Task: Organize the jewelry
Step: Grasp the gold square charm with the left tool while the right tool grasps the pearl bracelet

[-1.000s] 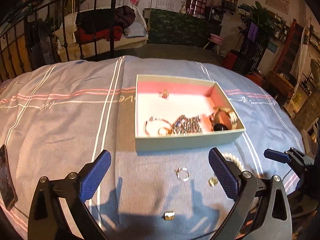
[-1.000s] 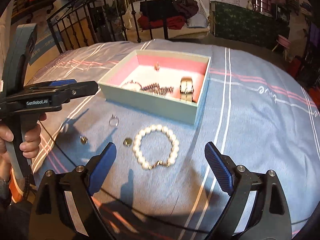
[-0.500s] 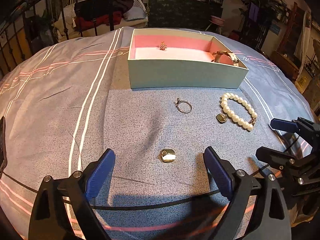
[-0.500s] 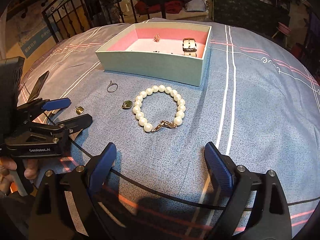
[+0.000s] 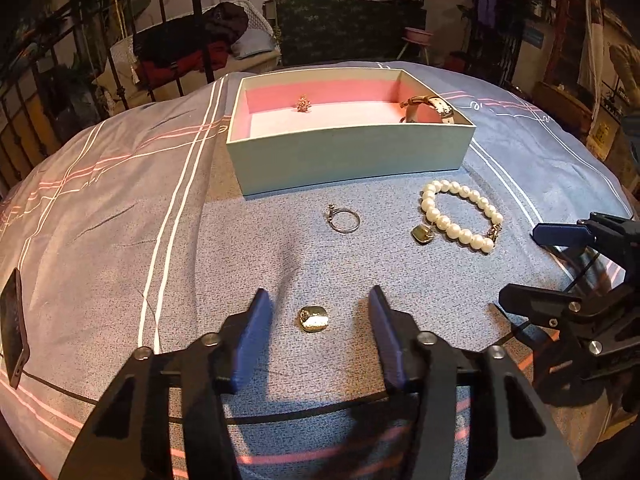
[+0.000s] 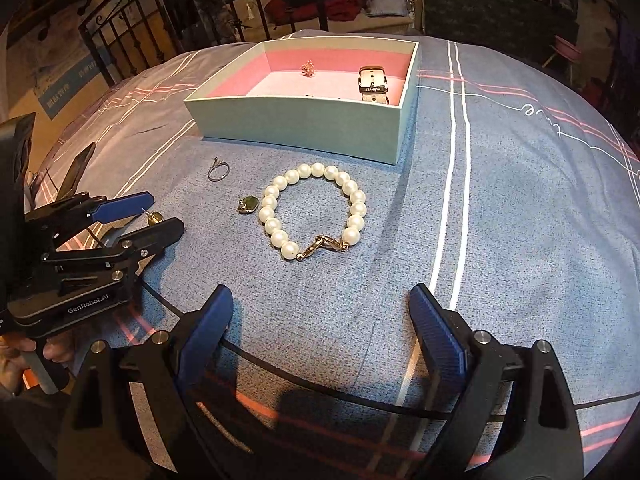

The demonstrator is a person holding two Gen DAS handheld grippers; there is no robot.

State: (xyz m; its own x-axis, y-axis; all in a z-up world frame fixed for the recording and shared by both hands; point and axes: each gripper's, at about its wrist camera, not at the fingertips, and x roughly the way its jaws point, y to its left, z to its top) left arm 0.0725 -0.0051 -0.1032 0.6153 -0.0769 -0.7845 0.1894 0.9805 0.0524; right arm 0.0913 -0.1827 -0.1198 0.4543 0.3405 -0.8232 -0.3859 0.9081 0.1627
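Observation:
A pale green box (image 5: 352,156) with a pink lining holds a watch (image 5: 430,106) and a small brooch (image 5: 303,104). On the blue cloth in front lie a silver ring (image 5: 344,220), a pearl bracelet (image 5: 460,216), a gold earring (image 5: 422,235) beside it and another gold earring (image 5: 314,319). My left gripper (image 5: 318,312) is open, low over the cloth, with this earring between its fingers, apart from both. My right gripper (image 6: 320,312) is open and empty, short of the pearl bracelet (image 6: 314,210). The box (image 6: 304,120) lies beyond.
A dark phone (image 5: 14,322) lies at the cloth's left edge. A black iron railing (image 6: 168,32) and a seat with clothes (image 5: 192,48) stand behind the table. The cloth drops away at the near edge.
My left gripper has moved forward and down around the near gold earring, and its fingers have narrowed. My right gripper has come closer to the pearl bracelet.

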